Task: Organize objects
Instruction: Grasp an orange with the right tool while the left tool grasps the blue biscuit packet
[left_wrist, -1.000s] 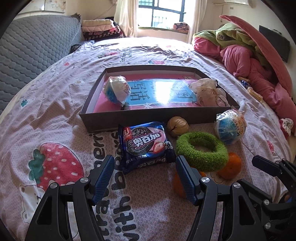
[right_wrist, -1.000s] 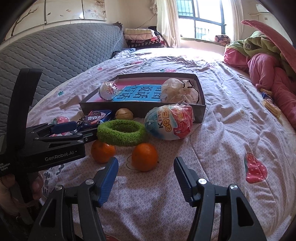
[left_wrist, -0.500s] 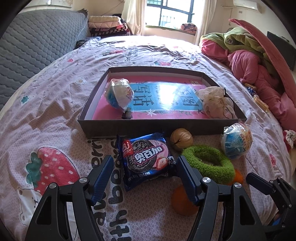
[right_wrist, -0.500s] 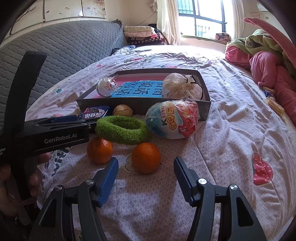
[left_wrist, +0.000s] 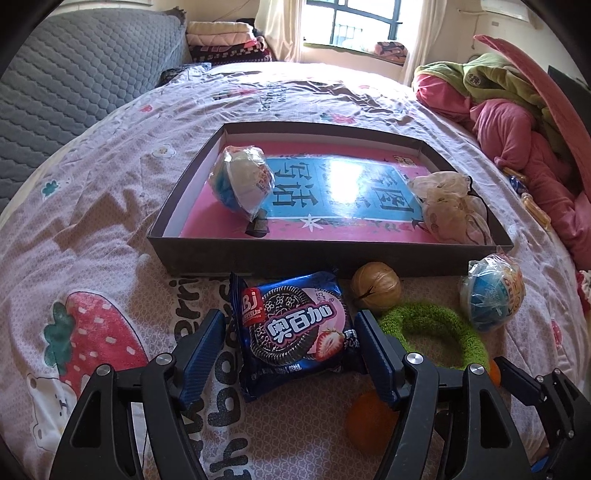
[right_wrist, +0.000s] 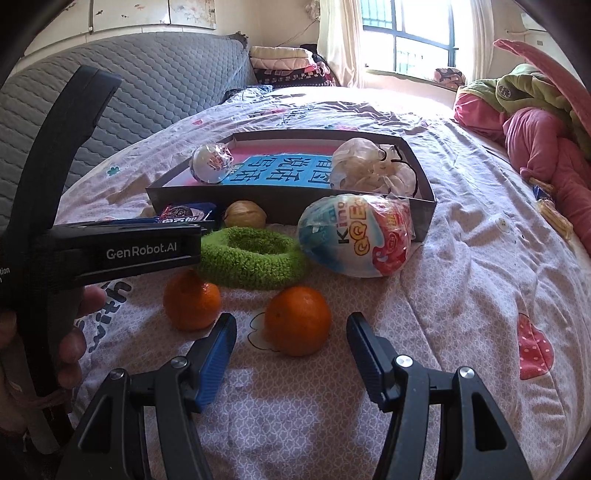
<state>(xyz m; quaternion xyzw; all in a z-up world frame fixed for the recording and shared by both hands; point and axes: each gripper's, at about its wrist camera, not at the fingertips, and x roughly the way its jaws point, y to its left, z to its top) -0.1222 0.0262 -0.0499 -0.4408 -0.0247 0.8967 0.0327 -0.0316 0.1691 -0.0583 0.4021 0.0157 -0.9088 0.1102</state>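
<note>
Cookie pack lies on the bed just before the box, right between the left claw's opening jaws, not yet gripped. Right claw stands half open and empty, near an orange.

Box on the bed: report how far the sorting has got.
Done: one wrapped toy egg and a crumpled bag lie in the box. In hand: the left hand-held gripper, opening, straddles the cookie packet. Left outside: walnut, green ring, two oranges, second egg.
</note>
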